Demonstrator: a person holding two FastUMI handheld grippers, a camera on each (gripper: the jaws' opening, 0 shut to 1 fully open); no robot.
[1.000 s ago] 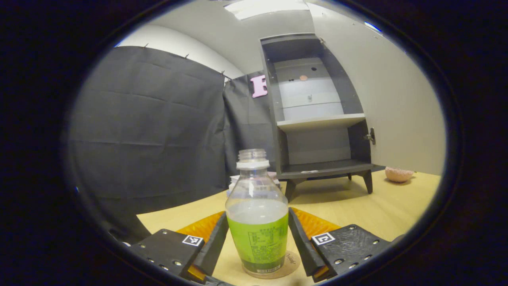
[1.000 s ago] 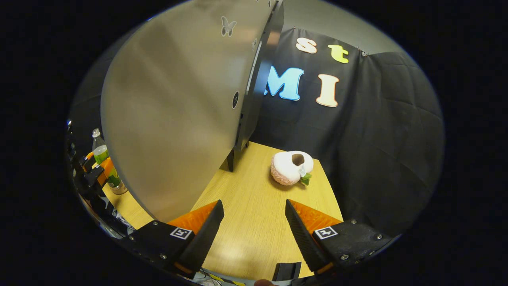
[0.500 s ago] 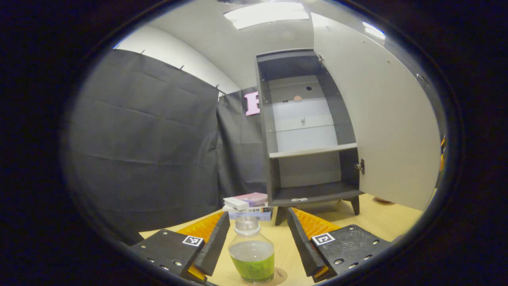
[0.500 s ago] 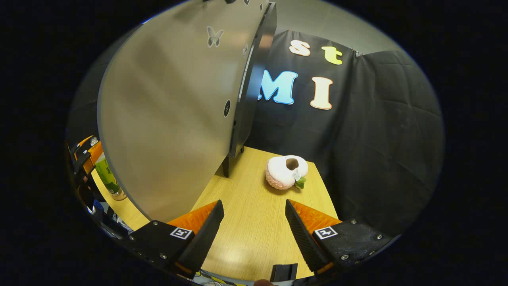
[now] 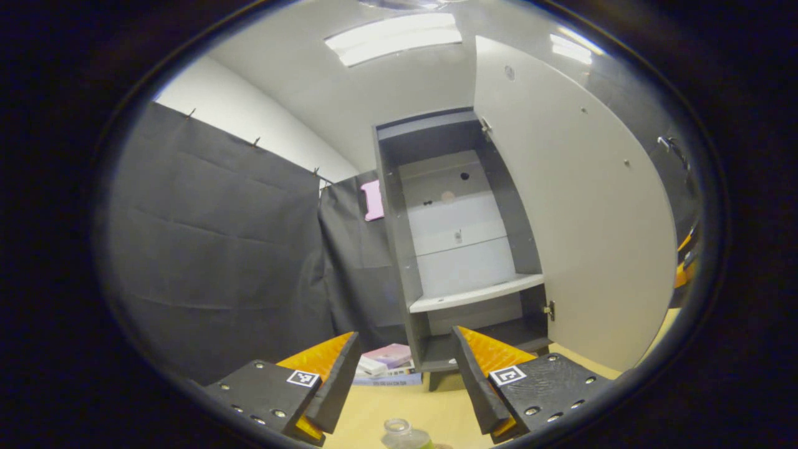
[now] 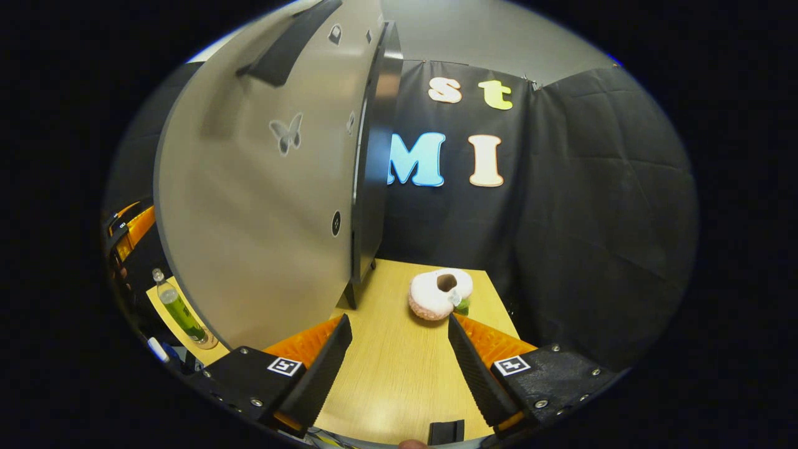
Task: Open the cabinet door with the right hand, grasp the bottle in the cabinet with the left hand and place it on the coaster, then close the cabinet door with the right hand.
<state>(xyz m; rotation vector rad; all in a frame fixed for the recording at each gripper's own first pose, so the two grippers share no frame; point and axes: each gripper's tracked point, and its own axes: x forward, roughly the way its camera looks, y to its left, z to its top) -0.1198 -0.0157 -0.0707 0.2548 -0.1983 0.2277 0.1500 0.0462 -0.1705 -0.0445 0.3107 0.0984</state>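
Observation:
The clear bottle [image 6: 179, 307] with green drink and label stands upright on a round coaster [image 6: 207, 342] on the wooden table, at the left of the right gripper view. In the left gripper view its uncapped neck [image 5: 399, 430] peeks up at the bottom edge, below my open left gripper [image 5: 405, 374], which is raised above it and holds nothing. The dark cabinet [image 5: 455, 249] stands open ahead, its pale door [image 5: 580, 212] swung wide to the right. My right gripper [image 6: 399, 368] is open over the table, just right of the door's outer face [image 6: 262, 206].
A stack of books [image 5: 386, 368] lies left of the cabinet's legs. A fuzzy pink-and-white plush [image 6: 439, 293] sits on the table [image 6: 399, 386] near the back right corner. The door's dark handle [image 6: 290, 40] shows high up. Black cloth walls close the booth.
My left gripper let go of the bottle and rose away from it, leaving it on the coaster. The right gripper lifted and drew back a little beside the open door.

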